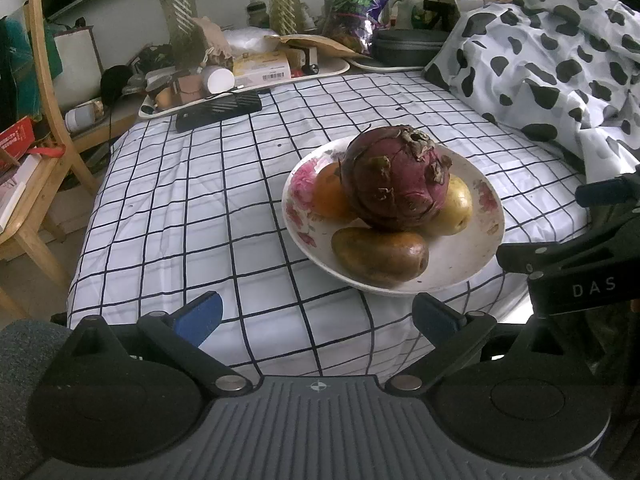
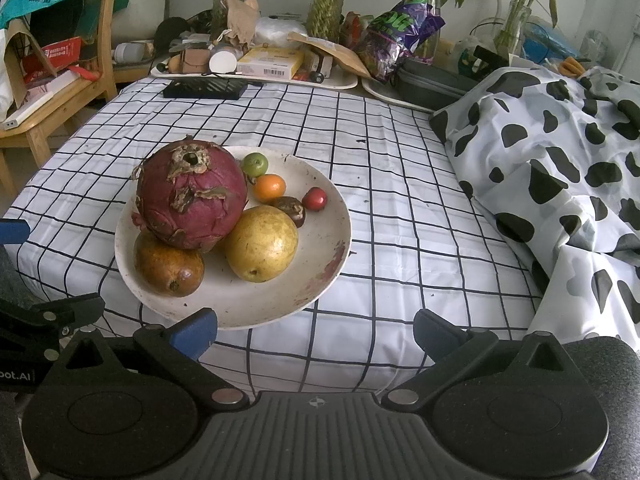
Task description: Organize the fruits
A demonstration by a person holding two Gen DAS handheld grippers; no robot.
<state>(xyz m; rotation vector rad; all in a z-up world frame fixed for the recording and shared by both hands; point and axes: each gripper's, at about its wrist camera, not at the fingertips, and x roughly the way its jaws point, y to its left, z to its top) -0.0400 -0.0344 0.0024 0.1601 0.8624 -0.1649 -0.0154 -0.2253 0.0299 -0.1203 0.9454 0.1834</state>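
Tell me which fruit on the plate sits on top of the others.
The big wrinkled magenta dragon fruit: it rests on the brown pear and yellow pear; the others lie on the white plate.

both grippers matched: left gripper (image 1: 318,316) and right gripper (image 2: 316,330) were matte black linkages with silver pivot screws, blue pads (image 1: 204,314) on the fingers, grey ribbed centre plate with crosshair mark, white "das" lettering on one side arm.

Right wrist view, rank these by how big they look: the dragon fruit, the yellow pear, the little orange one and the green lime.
1. dragon fruit, clearly largest.
2. yellow pear.
3. small orange fruit.
4. green lime, only slightly smaller looking than the orange one; it sits farther from the camera, so that pair is unsure.
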